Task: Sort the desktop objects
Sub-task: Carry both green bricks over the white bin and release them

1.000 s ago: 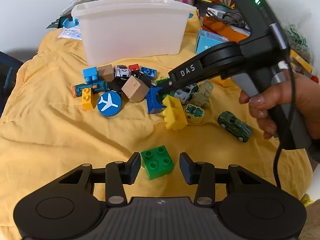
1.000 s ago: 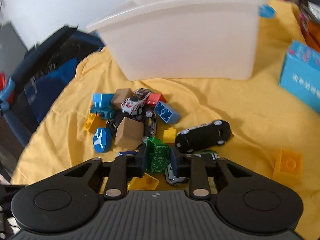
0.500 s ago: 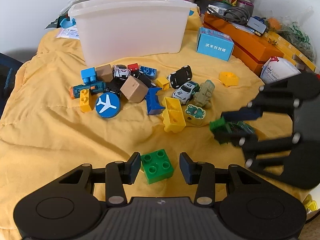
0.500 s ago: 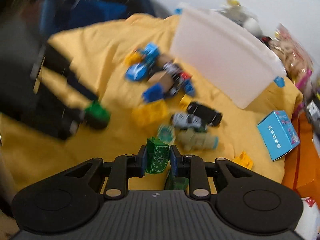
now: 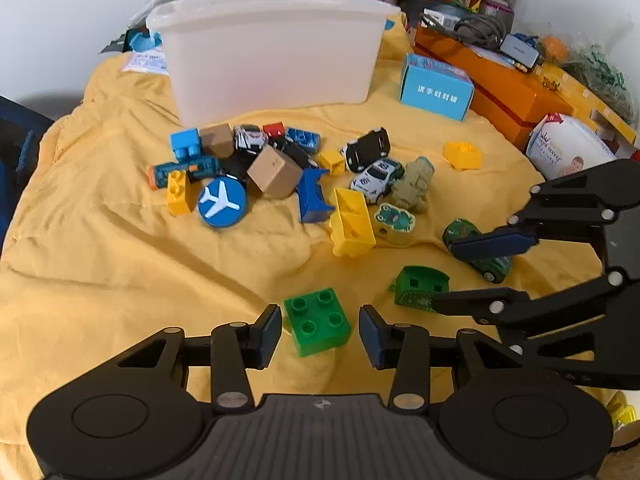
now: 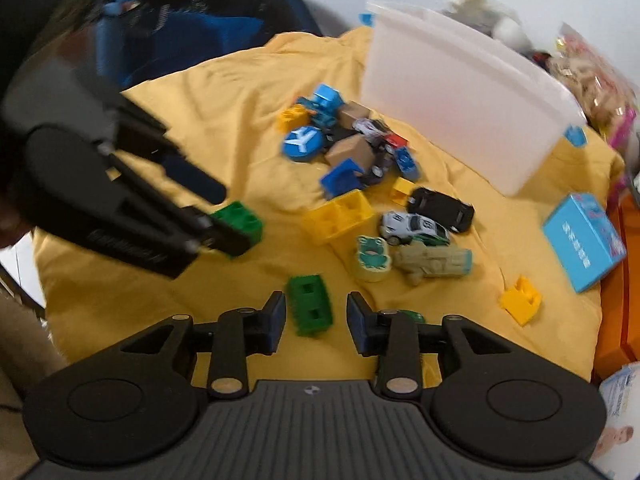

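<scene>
A green four-stud brick [image 5: 318,320] lies on the yellow cloth [image 5: 120,260] between the pads of my left gripper [image 5: 319,336], which is open with a gap on each side. The right wrist view shows the same brick [image 6: 240,218] and left gripper [image 6: 228,220]. A green patterned toy block [image 6: 310,310] lies on the cloth between the pads of my right gripper [image 6: 316,320]. Its jaws are opening and neither pad touches the block. In the left wrist view, that block [image 5: 420,288] rests at the tips of the right gripper [image 5: 444,276].
A white plastic bin [image 5: 272,48] stands at the back. In front of it is a pile of bricks, toy cars and a blue plane disc [image 5: 221,202]. A green car [image 5: 480,256] lies behind the right gripper. A blue box [image 5: 436,88] and orange box [image 5: 508,88] sit right.
My right gripper carried the green patterned block from the toy pile to the near right, rolled, and let go of it on the cloth. The left gripper stayed around the green brick.
</scene>
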### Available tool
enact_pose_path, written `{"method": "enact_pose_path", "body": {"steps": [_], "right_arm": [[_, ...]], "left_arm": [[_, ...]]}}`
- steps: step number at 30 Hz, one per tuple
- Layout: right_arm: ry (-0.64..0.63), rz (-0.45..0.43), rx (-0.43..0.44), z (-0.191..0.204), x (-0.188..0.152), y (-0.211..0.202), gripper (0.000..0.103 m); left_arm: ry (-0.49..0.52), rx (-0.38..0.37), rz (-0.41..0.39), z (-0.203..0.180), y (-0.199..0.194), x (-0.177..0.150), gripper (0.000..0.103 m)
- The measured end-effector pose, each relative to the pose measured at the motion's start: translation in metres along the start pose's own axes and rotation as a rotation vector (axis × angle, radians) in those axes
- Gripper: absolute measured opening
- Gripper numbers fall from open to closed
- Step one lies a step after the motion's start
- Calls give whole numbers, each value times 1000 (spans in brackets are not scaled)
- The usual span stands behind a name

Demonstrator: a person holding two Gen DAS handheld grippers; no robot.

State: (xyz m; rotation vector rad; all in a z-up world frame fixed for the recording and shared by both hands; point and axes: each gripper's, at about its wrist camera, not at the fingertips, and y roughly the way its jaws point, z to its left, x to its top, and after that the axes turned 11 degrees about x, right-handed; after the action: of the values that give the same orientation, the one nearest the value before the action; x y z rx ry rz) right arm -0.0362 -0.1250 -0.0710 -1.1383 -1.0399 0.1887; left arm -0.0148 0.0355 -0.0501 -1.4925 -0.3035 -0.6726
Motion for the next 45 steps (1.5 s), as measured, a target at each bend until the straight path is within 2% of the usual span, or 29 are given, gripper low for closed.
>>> {"method": "enact_pose_path", "body": {"steps": [2,5,7,8,10,14,18,21,25,29,32,34,36,39,42,45], "right_arm": [[8,10,20,-3,0,8,43],[17,28,16,-3,-3,20,42],[51,19,38,-7,-7,23,37],[72,14,58,-9,-8,22,27],[82,11,57,-9,-8,20,24],[80,-31,22,-14,0,4,24],[84,-126,-37,-34,26,-21,24],[88,-224,-85,-55,54,-39,24],[46,-374,-223,-77,100,-63,24],[73,-423,-277,-107,146,-64,24],[132,-403,-283,-135,173,-47,24],[188,-370,-280,-150,190,-30,24],[218,-319,-305,-159,201,-9,24],[231,-257,-349,-165,198,11,24],[246,-215,-340,-171,199,21,27],[243,-229,-340,-166,198,15,29]], "left_arm": [[0,8,16,-2,3,-1,47],[-14,1,36,-1,8,-3,45],[-26,-24,46,1,11,-4,37],[-34,-38,44,3,12,-6,37],[-45,-57,42,7,11,-4,37],[-23,-45,-32,12,-7,13,37],[14,-9,-154,22,-30,52,37],[42,30,-251,35,-41,95,37],[25,80,-383,52,-54,158,37],[33,130,-463,57,-47,211,37],[2,116,-440,61,-22,244,37],[-11,100,-382,62,10,256,37],[-24,97,-309,63,42,257,37],[-2,135,-253,58,72,256,37],[-51,154,-212,64,80,254,37],[-49,119,-249,68,63,248,39]]}}
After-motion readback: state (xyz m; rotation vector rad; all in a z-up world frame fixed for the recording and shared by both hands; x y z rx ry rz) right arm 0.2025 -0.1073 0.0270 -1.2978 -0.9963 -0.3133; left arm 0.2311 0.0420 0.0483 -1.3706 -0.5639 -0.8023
